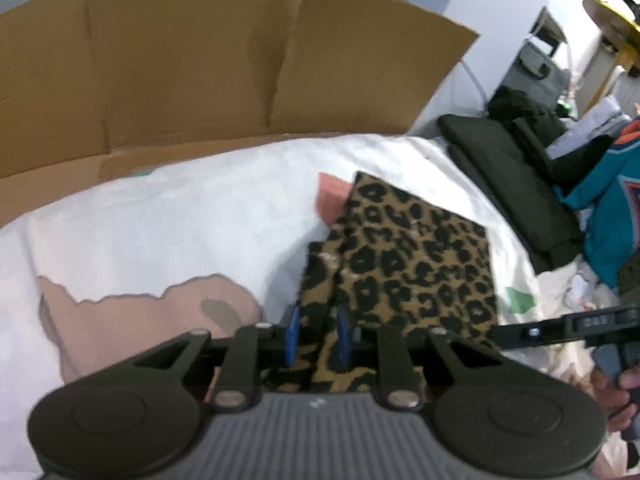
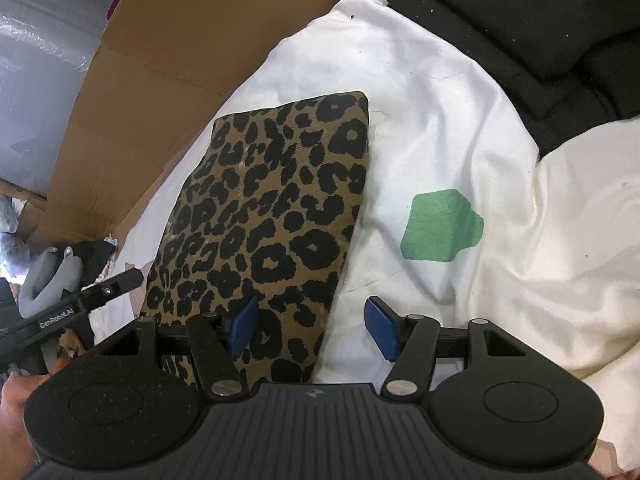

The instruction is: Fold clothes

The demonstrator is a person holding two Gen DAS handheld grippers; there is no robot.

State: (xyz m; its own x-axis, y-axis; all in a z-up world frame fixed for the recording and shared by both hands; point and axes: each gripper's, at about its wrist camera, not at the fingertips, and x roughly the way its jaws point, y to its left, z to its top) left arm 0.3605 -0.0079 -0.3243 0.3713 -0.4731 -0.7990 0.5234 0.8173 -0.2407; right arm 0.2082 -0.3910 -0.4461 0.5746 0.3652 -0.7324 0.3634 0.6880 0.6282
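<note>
White bedding [image 2: 440,92] with a green patch [image 2: 442,226] and a pinkish print [image 1: 132,316] covers the bed in front of me, and a big flattened cardboard box [image 1: 192,56] stands up along its far side. Beyond the sheet lies a stack of black folded clothes [image 1: 516,184], with a teal garment [image 1: 612,216] next to it.

On the sheet, a leopard-print garment [image 2: 272,208] lies folded into a neat rectangle. My left tongs [image 1: 318,338] sit at its near corner, the blue pads drawn close together with a raised fold of the leopard cloth between them; they look to be pinching it, though the picture is blurred there. My right tongs [image 2: 316,328] hang over the near right edge of the same garment, spread wide: the left pad [image 2: 242,324] is above the leopard cloth, the right pad [image 2: 382,326] above bare white sheet, neither pressing on anything I can see. In the right wrist view the left tongs' black arm reaches in from the lower left, with my hand [image 2: 16,404] behind it.
</note>
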